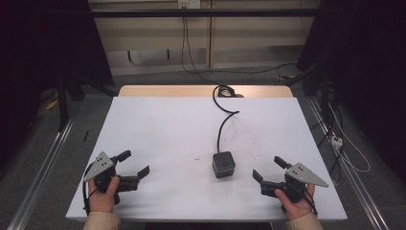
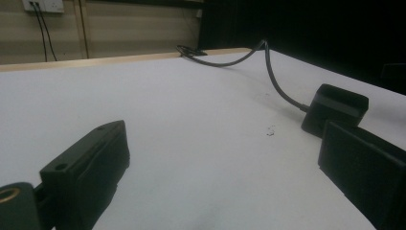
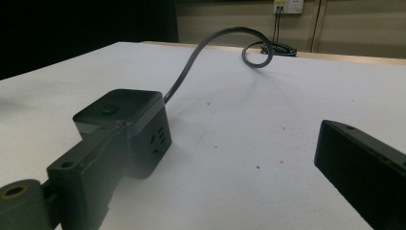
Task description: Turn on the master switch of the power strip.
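- Two hand-held grippers rest low over my white counter (image 1: 163, 129), one in each of my hands, near its front edge.
- My left hand-held gripper (image 1: 134, 165) has its jaws spread wide with nothing between them, well apart from the cube.
- My right hand-held gripper (image 1: 269, 168) also stands wide open and holds nothing; it points toward the cube from just beside it.
- Between them, nearer my right, sits the black power-socket cube (image 1: 223, 164), upright on the counter, a button on top and an outlet on its side.
- Its black cable (image 1: 221, 127) curves away to the counter's far edge.
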### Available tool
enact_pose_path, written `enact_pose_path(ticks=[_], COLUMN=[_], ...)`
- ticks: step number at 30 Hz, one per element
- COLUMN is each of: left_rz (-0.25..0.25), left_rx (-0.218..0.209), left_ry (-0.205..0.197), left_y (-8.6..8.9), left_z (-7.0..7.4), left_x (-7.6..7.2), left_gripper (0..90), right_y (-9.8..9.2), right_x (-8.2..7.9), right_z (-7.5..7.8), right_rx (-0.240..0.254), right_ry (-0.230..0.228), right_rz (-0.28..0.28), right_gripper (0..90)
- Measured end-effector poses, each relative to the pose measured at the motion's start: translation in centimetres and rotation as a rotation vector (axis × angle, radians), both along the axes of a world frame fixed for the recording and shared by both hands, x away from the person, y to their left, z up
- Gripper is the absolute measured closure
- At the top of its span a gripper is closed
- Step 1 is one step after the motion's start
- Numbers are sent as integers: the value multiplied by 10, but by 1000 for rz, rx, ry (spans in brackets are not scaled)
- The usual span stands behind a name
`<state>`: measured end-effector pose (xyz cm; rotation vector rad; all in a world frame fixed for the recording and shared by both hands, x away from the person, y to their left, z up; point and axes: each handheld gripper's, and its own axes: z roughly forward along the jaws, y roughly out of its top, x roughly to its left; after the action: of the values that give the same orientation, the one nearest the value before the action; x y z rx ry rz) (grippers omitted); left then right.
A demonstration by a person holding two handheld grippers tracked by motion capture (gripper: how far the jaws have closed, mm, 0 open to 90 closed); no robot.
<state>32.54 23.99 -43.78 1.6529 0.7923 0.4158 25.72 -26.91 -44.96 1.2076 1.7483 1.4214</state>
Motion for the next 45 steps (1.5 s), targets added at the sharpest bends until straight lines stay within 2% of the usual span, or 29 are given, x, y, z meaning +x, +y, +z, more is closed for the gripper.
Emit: enact_pose_path(ticks=[15,28,37,45], left_rz=[-10,-16,-24,-25], left_rx=[-6,0,0,-2], left_ry=[-3,-12,-12,-14], left_y=[0,-1,-2,-2], left_z=[0,1,1,0], left_x=[1,1,1,0], left_gripper=[32,32,32,32], right_y=[6,17,28,32], right_x=[4,14,20,23], right_z=[5,10,12,13], right_rx=[9,-5,-5,-4], right_ry=[2,8,14,24], right_rz=[22,51,91,112], right_gripper=[54,81,133,219])
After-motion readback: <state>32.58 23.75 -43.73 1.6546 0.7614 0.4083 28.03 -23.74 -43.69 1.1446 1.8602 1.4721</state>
